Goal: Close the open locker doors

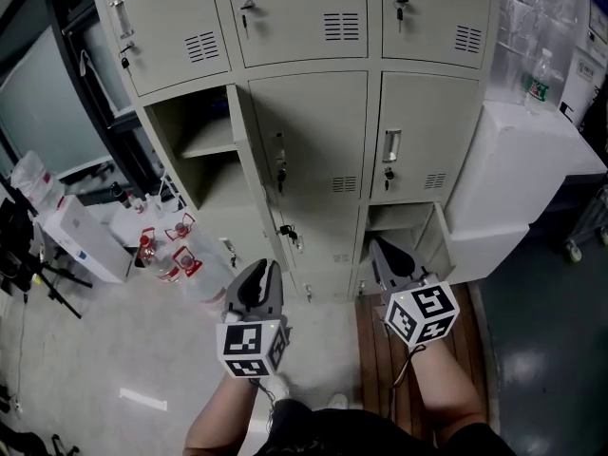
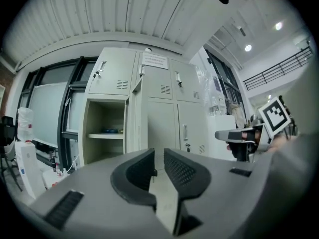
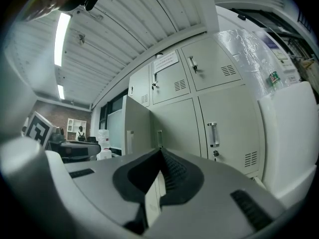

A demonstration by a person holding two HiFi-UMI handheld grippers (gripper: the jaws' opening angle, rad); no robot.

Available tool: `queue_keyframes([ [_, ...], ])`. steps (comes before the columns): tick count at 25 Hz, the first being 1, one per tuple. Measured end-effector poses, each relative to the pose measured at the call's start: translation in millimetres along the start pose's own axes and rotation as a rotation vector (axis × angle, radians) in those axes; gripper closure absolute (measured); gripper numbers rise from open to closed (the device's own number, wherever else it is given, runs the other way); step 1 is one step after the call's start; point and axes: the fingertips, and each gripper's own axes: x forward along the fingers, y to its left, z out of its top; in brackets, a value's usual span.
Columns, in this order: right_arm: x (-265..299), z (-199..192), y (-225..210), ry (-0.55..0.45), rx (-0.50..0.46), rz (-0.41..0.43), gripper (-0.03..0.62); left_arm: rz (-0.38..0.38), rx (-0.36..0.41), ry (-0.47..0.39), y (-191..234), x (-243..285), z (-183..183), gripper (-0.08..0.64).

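Open locker doors (image 1: 239, 126) jut from the far lockers (image 1: 304, 17); bottles (image 1: 171, 255) crowd the floor (image 1: 318, 326) at left, a white unit (image 1: 518, 179) hems the right, bare floor lies near.

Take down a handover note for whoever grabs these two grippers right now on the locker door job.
Left gripper: jaws slightly apart, empty.
Right gripper: jaws shut, empty.
Neither touches the lockers.
Open: left-column door, swung out from a shelved compartment; bottom-right door, swung out rightward.
Done: the other doors in view look closed.
Left: push both open doors shut.
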Motion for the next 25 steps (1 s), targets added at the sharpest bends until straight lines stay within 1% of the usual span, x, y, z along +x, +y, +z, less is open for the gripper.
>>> queue_keyframes([
  [2,2,0,-2,0.003,-0.004,0.001,0.592,0.014,-0.003,-0.009,4,6,3,0.483],
  [7,9,-3,-4,0.004,-0.008,-0.008,0.592,0.044,-0.009,-0.027,17,24,5,0.391],
  [12,14,-7,-6,0.018,-0.009,-0.027,0.592,0.058,-0.031,-0.026,30,41,6,0.331],
  [16,20,-5,-10,0.009,-0.01,-0.05,0.592,0.052,-0.014,-0.036,37,57,11,0.321],
  [25,41,-11,-17,0.022,0.015,-0.11,0.592,-0.002,0.019,-0.035,45,91,16,0.318],
])
